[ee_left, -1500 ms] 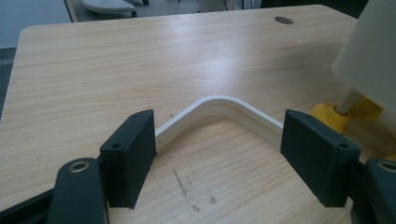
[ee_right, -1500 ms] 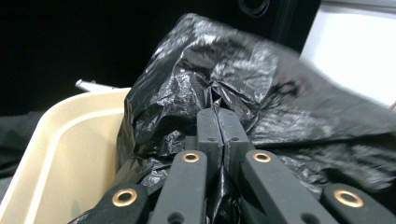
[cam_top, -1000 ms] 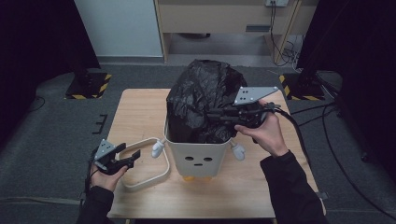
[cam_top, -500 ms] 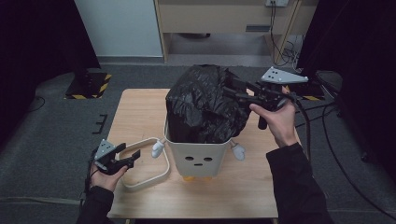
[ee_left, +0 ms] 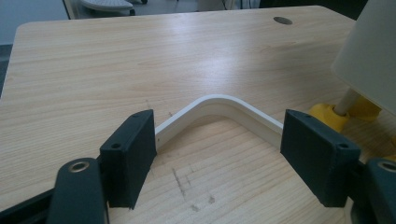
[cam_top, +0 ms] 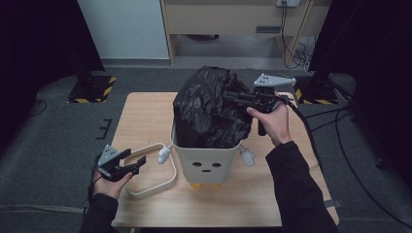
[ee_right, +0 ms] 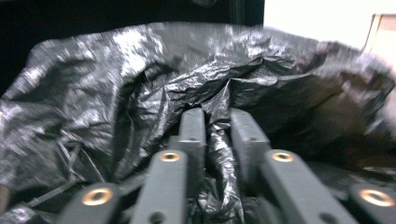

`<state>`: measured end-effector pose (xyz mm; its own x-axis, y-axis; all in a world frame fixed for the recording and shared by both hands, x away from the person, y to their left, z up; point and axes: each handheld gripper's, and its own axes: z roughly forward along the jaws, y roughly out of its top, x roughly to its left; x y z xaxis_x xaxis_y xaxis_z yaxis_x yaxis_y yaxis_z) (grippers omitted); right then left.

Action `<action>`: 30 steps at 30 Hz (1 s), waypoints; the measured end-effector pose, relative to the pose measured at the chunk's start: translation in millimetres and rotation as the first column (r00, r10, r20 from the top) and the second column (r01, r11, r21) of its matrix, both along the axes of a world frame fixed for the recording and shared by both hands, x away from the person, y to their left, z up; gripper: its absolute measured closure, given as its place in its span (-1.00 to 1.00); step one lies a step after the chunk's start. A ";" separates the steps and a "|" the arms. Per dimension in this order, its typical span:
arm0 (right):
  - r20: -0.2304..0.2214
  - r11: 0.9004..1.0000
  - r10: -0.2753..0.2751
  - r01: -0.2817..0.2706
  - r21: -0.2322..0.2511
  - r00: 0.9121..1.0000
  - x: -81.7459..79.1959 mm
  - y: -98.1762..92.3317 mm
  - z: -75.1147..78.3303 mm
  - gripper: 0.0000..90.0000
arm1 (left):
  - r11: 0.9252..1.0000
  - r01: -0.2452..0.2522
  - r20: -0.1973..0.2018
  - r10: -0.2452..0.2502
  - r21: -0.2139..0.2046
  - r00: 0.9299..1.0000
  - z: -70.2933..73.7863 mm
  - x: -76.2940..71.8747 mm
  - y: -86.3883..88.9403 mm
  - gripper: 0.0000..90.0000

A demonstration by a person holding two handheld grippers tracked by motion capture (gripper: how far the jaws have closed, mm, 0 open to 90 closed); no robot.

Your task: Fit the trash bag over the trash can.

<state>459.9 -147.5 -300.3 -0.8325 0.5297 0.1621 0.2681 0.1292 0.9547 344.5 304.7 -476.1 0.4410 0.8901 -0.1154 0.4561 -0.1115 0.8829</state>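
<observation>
A white bin (cam_top: 206, 162) with a small face, stubby arms and yellow feet (ee_left: 327, 114) stands mid-table. A crumpled black plastic bag (cam_top: 209, 111) bulges out of its top. From the right, my right gripper (cam_top: 229, 97) reaches into the bag's upper side. Its jaws have just been closing, and a fold of the bag (ee_right: 219, 154) is pinched between them in the right gripper view (ee_right: 217, 116). A white rounded ring frame (cam_top: 172, 177) lies flat on the table left of the bin. My left gripper (cam_top: 138, 162) stands open at that ring, its jaws straddling a corner of the ring (ee_left: 224, 103) without touching it.
The light wooden table (cam_top: 145, 116) has bare room behind the ring. The bin's wall (ee_left: 373, 56) rises close on the right of the left gripper view. Cables trail off the table's right side toward dark equipment on the floor.
The right gripper, lifted off to the right with wider jaws half a second ago, has come back left and down onto the bag and closed on it. The left gripper has stayed put.
</observation>
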 end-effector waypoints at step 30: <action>0.168 0.991 0.066 -0.044 -0.129 0.984 -56.8 9.0 14.5 0.51 | 1.000 -0.014 0.021 0.014 -0.015 1.000 4.6 -1.8 1.4 -0.42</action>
